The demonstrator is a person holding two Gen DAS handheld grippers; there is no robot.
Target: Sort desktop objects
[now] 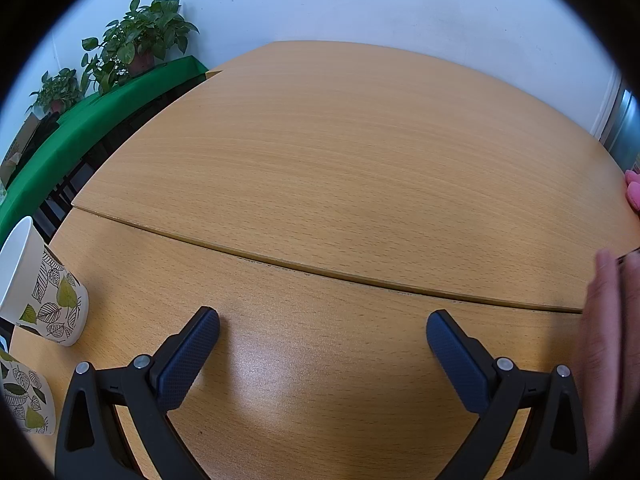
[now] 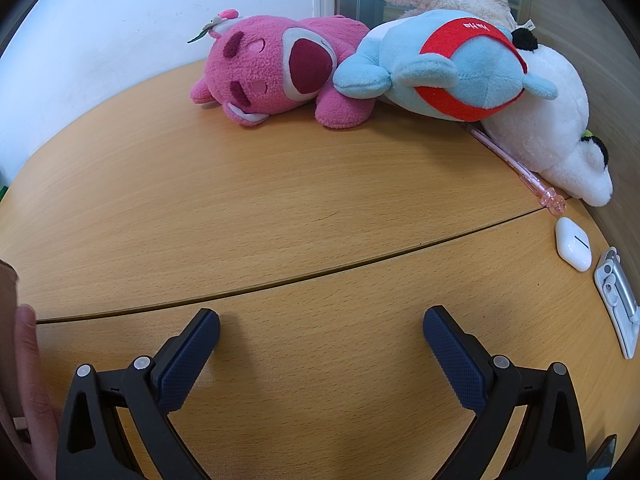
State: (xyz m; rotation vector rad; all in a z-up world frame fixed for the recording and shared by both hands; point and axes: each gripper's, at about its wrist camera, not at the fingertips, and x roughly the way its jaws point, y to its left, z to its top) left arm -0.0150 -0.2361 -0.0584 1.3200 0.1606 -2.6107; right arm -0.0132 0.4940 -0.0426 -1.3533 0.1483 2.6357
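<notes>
My left gripper (image 1: 322,322) stands open over bare wood, nothing between its fingers. Two leaf-patterned paper cups sit at the left: one (image 1: 42,300) lies tipped on its side, another (image 1: 26,398) is nearer the edge. My right gripper (image 2: 321,320) is open too, low over the table. Far ahead lie a pink plush bear (image 2: 276,72), a blue and red plush (image 2: 448,68) and a white plush (image 2: 556,136). A pink pen (image 2: 516,164), a white earbud case (image 2: 573,249) and a silver-white device (image 2: 618,304) lie at the right.
The wooden table (image 1: 340,168) is two tops joined by a curved seam. A green-covered bench with potted plants (image 1: 136,40) stands at the far left. A hand (image 1: 604,344) shows at the right edge of the left view, another hand (image 2: 28,380) at the left edge of the right view.
</notes>
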